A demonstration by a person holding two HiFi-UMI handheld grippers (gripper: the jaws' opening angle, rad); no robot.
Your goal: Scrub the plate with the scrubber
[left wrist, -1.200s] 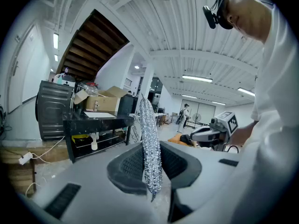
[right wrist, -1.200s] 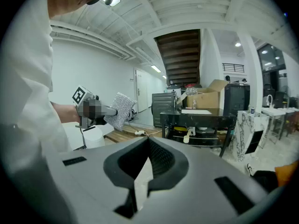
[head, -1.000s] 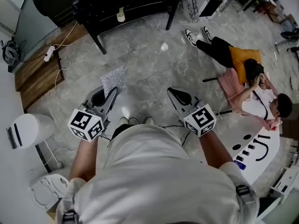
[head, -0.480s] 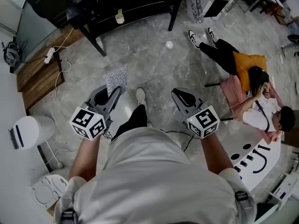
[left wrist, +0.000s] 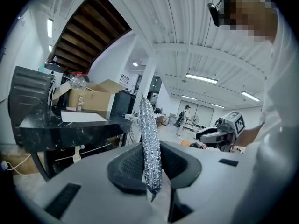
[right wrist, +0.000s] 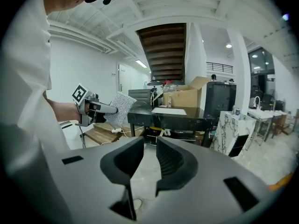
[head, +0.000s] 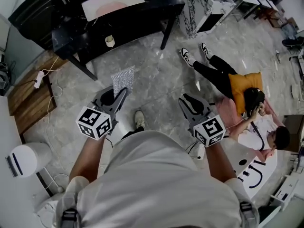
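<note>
Ahead of the person [head: 156,184], left tongs [left wrist: 150,174] pinch the scrubber [left wrist: 149,139], long axis pointing straight out; right tongs [right wrist: 145,160] gape, empty.

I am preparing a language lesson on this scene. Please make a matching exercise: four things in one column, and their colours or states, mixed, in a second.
Things:
1 scrubber
2 left gripper
3 right gripper
4 table

Colours or states:
a open, empty
b black
c silver, glittering
d shut on the scrubber

Pairs: 1-c, 2-d, 3-a, 4-b
</note>
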